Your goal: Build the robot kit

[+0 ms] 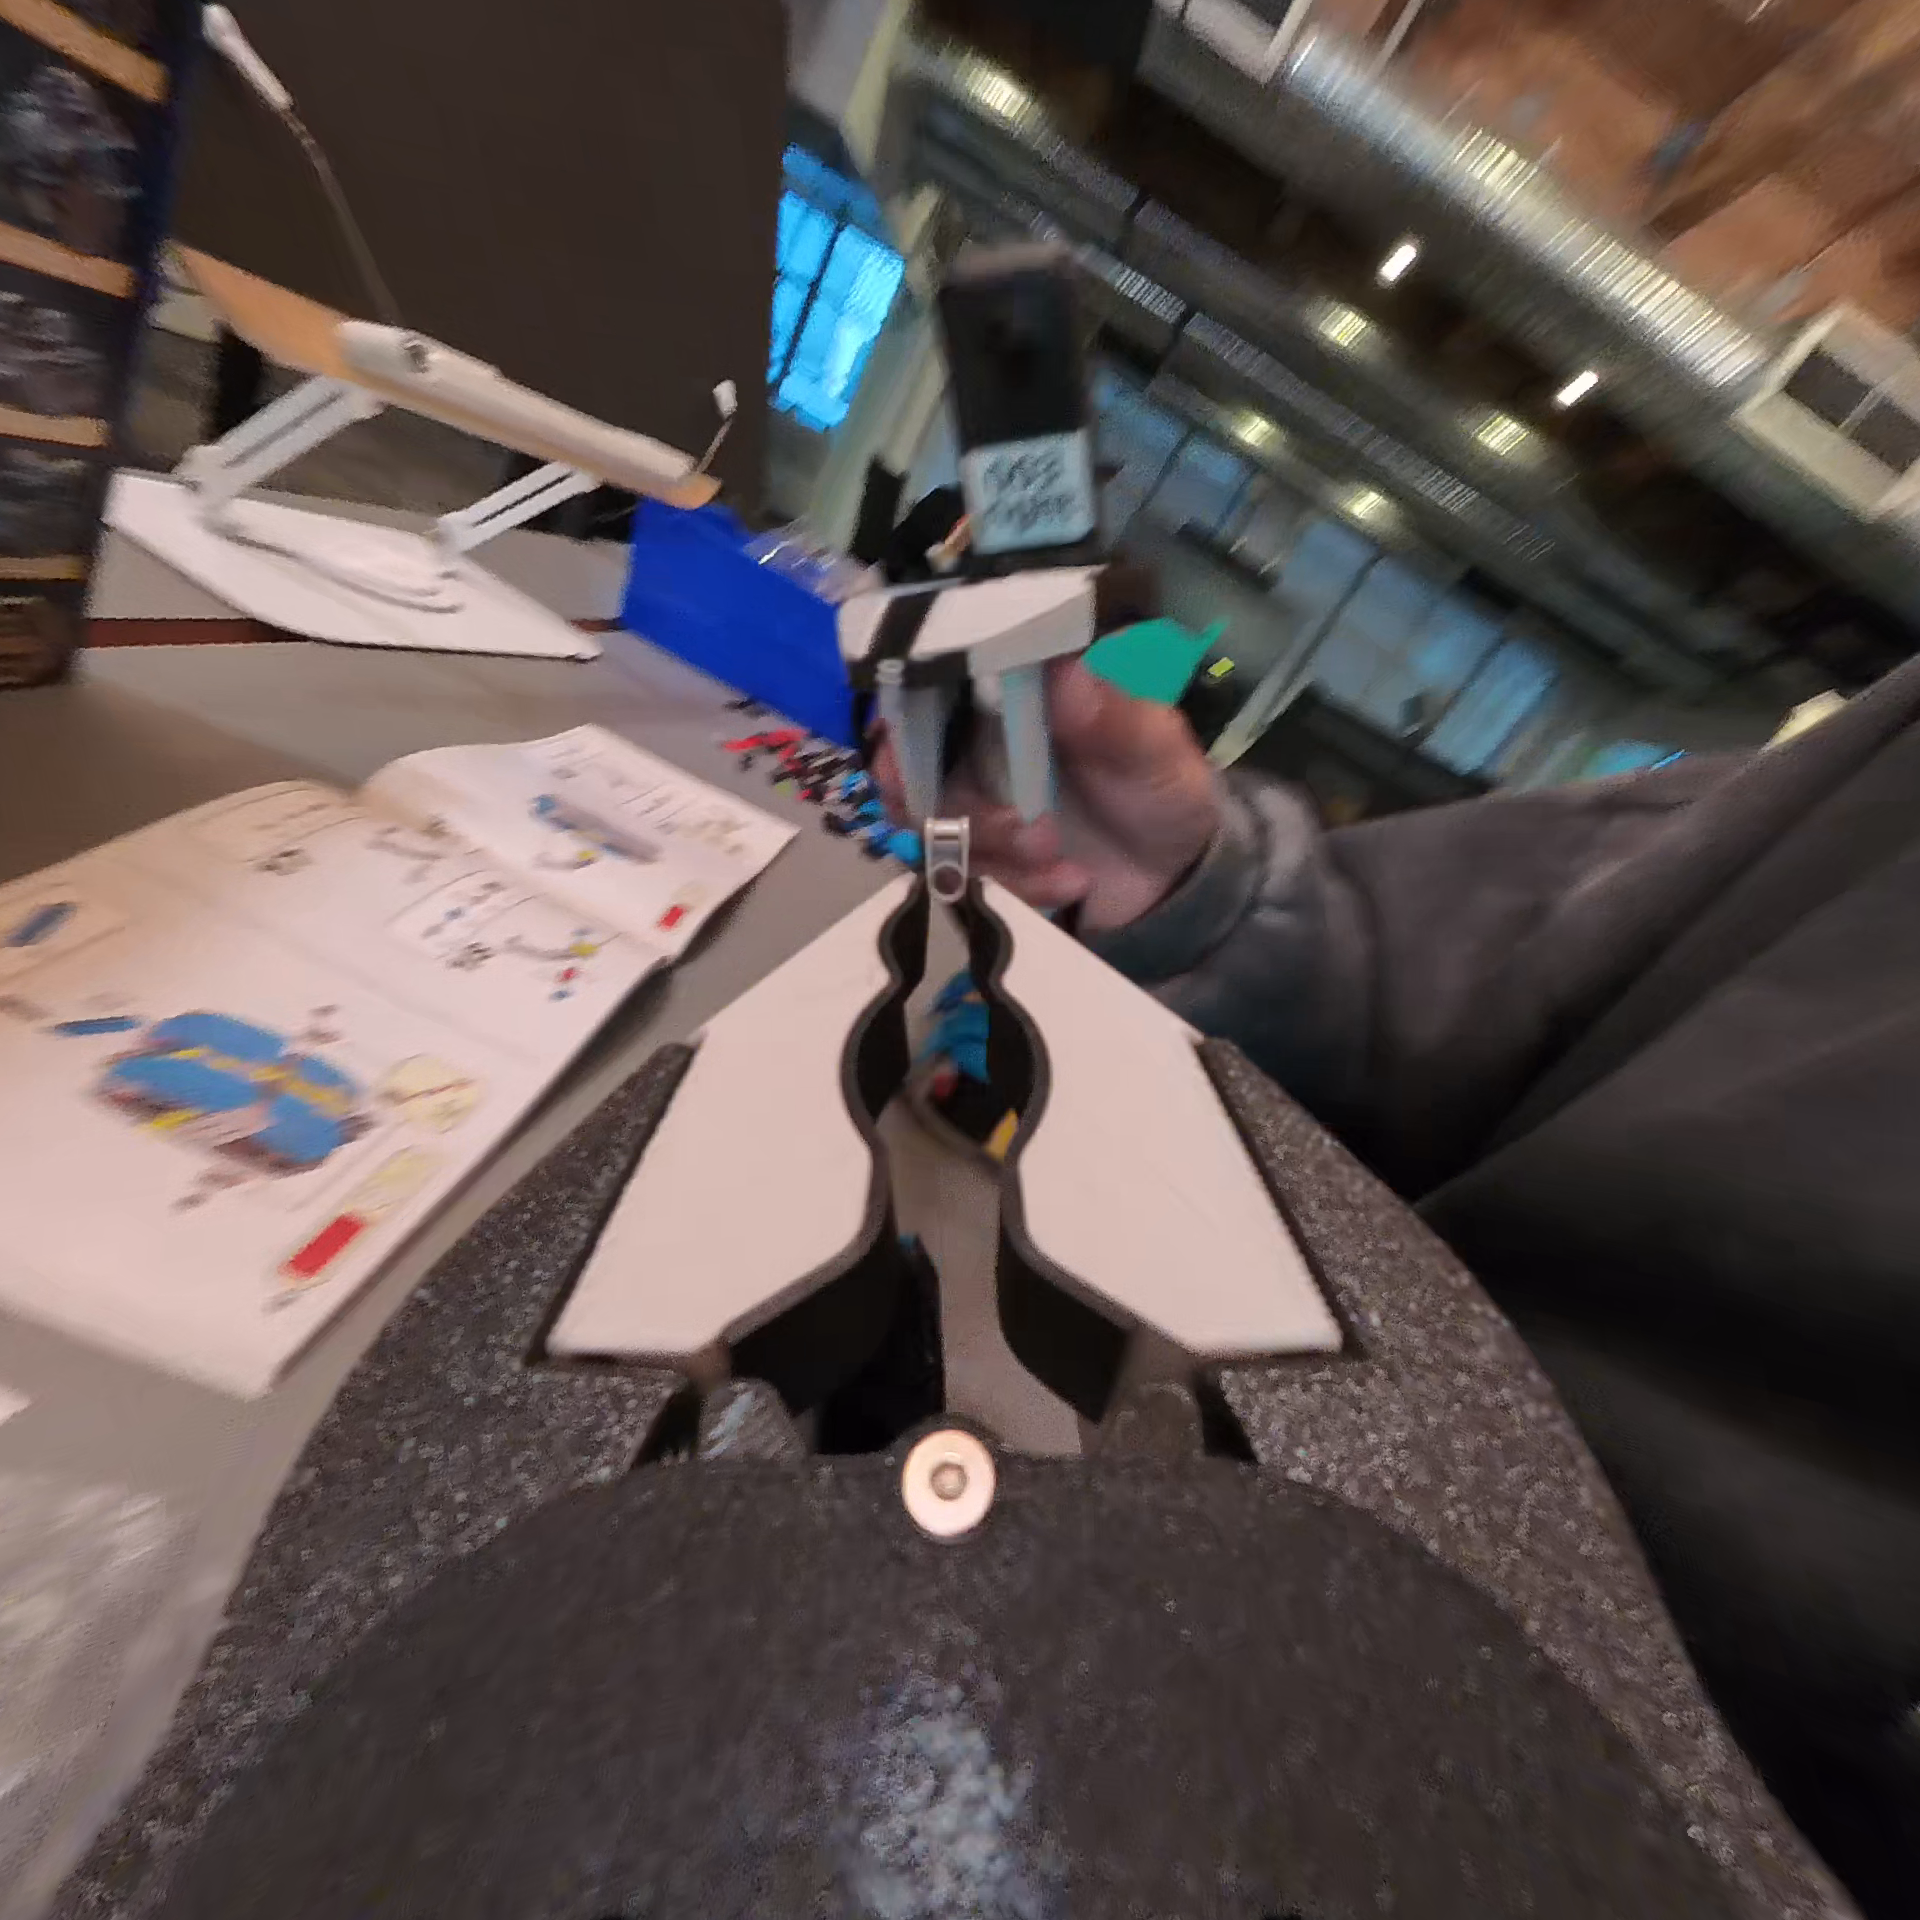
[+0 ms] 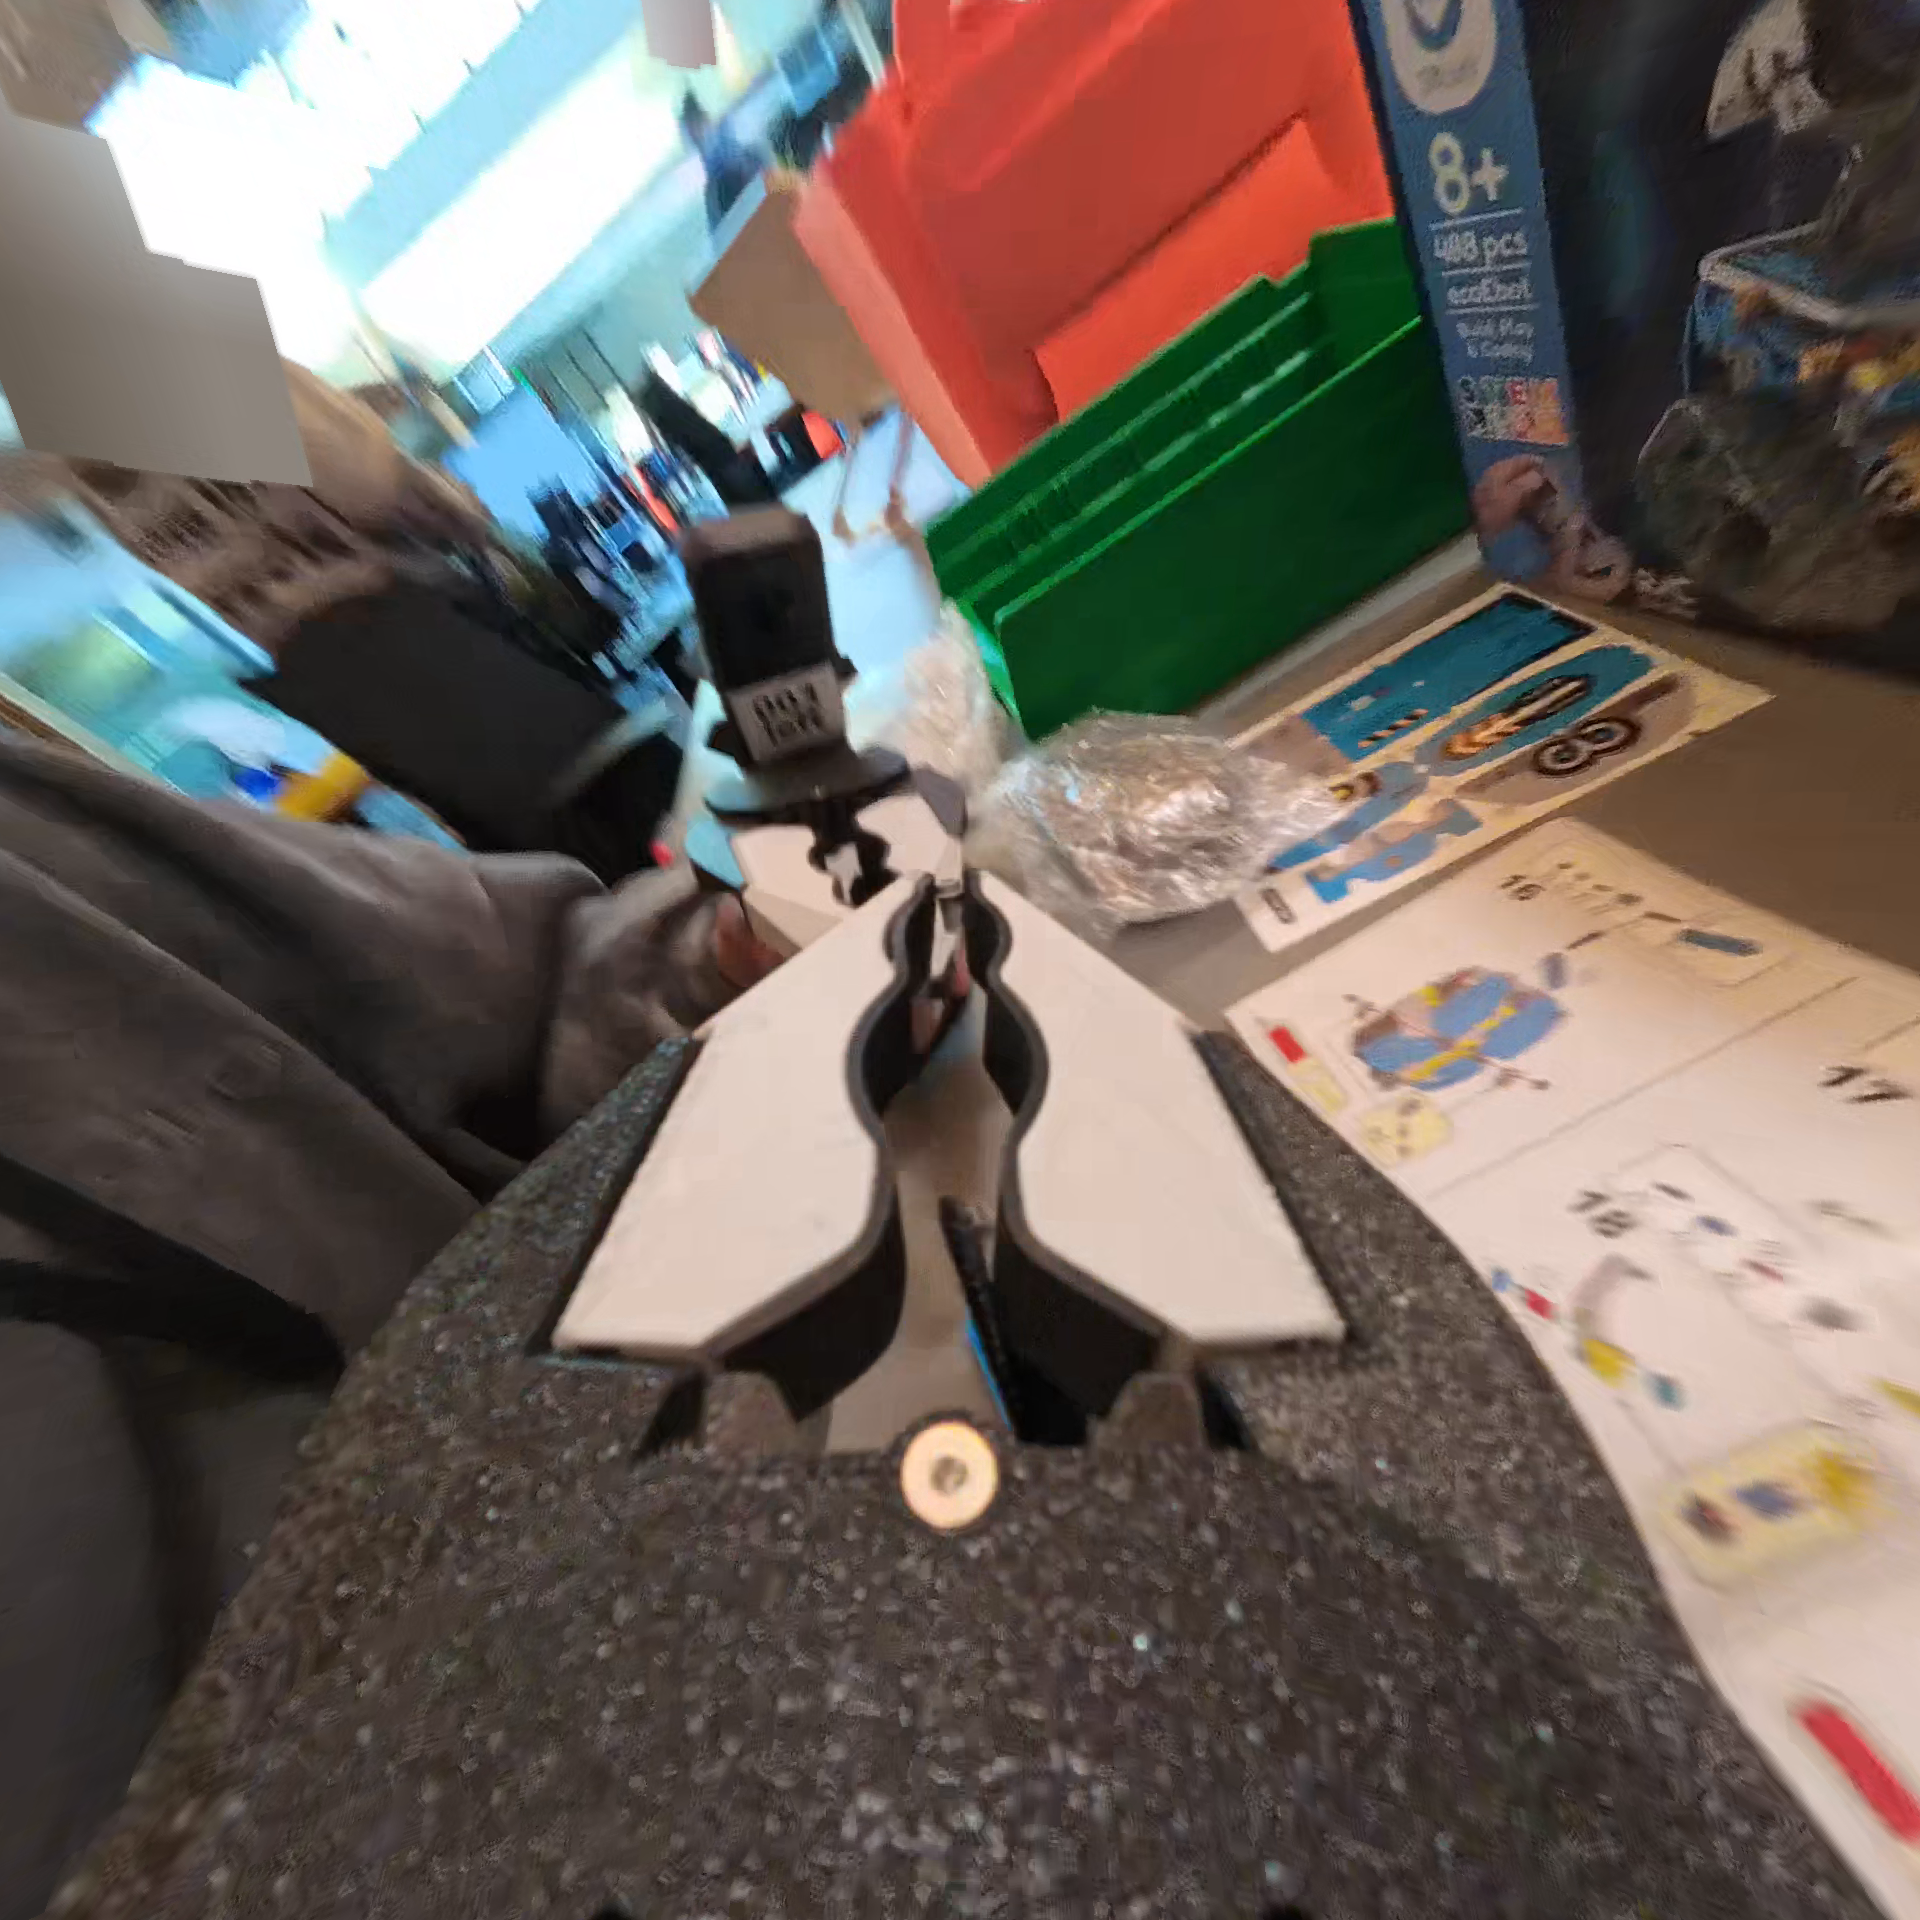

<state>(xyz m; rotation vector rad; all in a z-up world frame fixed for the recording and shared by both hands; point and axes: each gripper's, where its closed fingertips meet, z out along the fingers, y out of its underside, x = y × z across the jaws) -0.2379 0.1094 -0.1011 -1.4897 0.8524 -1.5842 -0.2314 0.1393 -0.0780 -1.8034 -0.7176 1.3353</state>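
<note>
On the grey table (image 1: 187, 727), at the far left of the left wrist view, an open instruction booklet (image 1: 343, 997) is lying flat, its pages showing blue model diagrams, and behind it a white stand (image 1: 343, 540) is sitting on a white sheet. Moving rightwards, a blue bin (image 1: 727, 613) is standing at the back with a scatter of small red, black and blue building pieces (image 1: 821, 779) spilling in front of it. In the middle, the left gripper (image 1: 948, 894) is pinching its white fingers together on a small silver-grey piece (image 1: 948, 852) that is sticking out just past the tips. Directly beyond it the right gripper (image 1: 971, 748) is pointing down, a person's hand (image 1: 1101, 810) wrapping its handle and a grey sleeve (image 1: 1455, 935) trailing off to the right; its fingertips are coming right beside the silver-grey piece. In the right wrist view, the sleeve is filling the left side, then the right gripper (image 2: 948, 896) is showing its fingers nearly closed on a thin pale piece, though blur is keeping me from telling whether it is truly clamped. Just behind, a crumpled clear plastic bag (image 2: 1132, 821) is lying near a green bin (image 2: 1195, 561), an orange bin (image 2: 1091, 208) and a blue product box (image 2: 1475, 312).
</note>
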